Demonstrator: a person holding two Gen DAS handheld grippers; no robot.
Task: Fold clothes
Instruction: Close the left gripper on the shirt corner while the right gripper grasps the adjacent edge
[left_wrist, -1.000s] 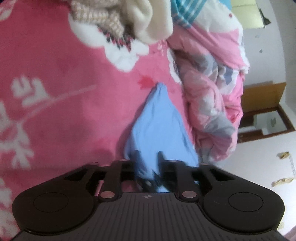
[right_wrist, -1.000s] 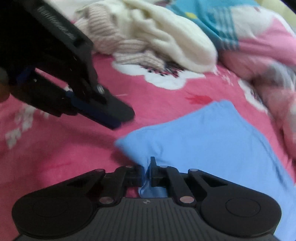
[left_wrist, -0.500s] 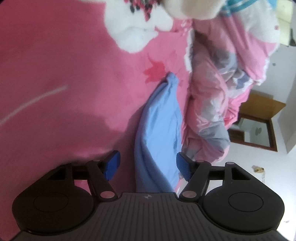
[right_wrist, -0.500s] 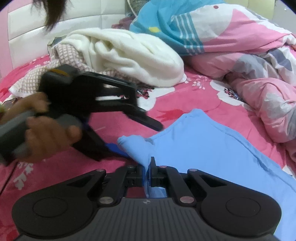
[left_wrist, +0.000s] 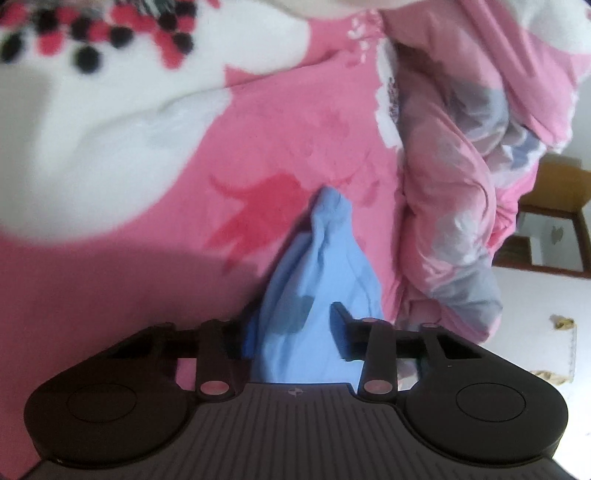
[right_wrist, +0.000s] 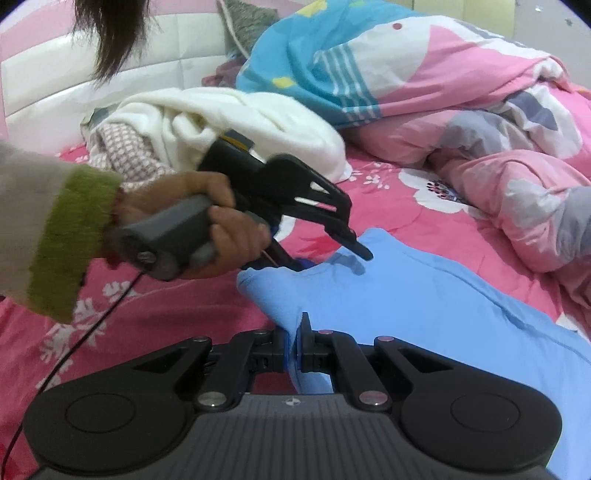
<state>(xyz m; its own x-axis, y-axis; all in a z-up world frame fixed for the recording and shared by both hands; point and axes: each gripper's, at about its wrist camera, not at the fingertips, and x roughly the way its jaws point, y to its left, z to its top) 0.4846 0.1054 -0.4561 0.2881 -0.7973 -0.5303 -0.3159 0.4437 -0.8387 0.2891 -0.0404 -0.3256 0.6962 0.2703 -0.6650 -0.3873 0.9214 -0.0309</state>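
A light blue garment (right_wrist: 424, 306) lies spread on the pink flowered bedsheet (right_wrist: 155, 314). My right gripper (right_wrist: 295, 332) is shut on its near corner, and the cloth rises between the pads. A hand holds my left gripper (right_wrist: 332, 260) at the garment's far left edge. In the left wrist view the blue garment (left_wrist: 325, 266) bunches between the fingers of the left gripper (left_wrist: 295, 325). Its jaws are closing and both pads touch the cloth. The garment's far tip points away over the sheet.
A heap of white and checked clothes (right_wrist: 229, 118) sits behind the left gripper. A pink and blue quilt (right_wrist: 443, 92) fills the right side of the bed, close to the garment. A padded headboard (right_wrist: 44, 85) is at the back left. Wooden furniture (left_wrist: 546, 206) stands off the bed.
My left gripper let go of the blue garment, opened wide, moved along its edge toward the far end and closed on it again. The right gripper kept its hold and rose slightly.
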